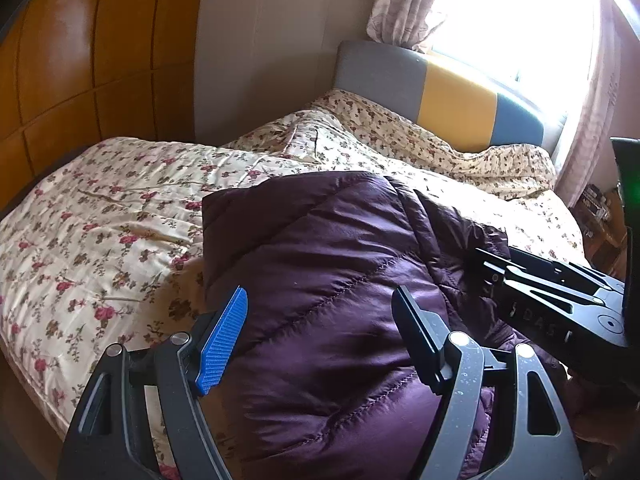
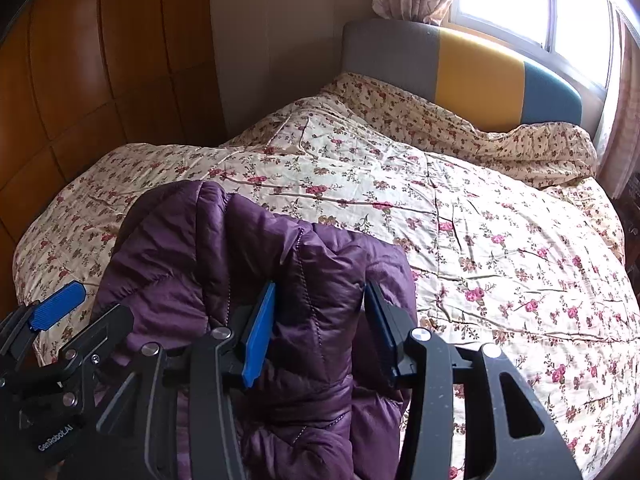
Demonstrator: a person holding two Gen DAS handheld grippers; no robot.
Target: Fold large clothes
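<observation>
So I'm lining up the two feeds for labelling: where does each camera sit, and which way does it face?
Left wrist: on the left gripper, facing along its open fingers over the purple jacket toward the headboard; the right gripper shows at right.
Right wrist: on the right gripper, facing likewise; the left gripper's blue pad shows at left.
Shared: jacket, floral quilt, headboard, window.

Blown-out daylight glare from the window (image 1: 516, 20), dim fisheye-warped edges

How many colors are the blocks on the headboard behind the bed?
3. On the headboard, a grey block sits at the left, a yellow block in the middle and a blue block at the right.
</observation>
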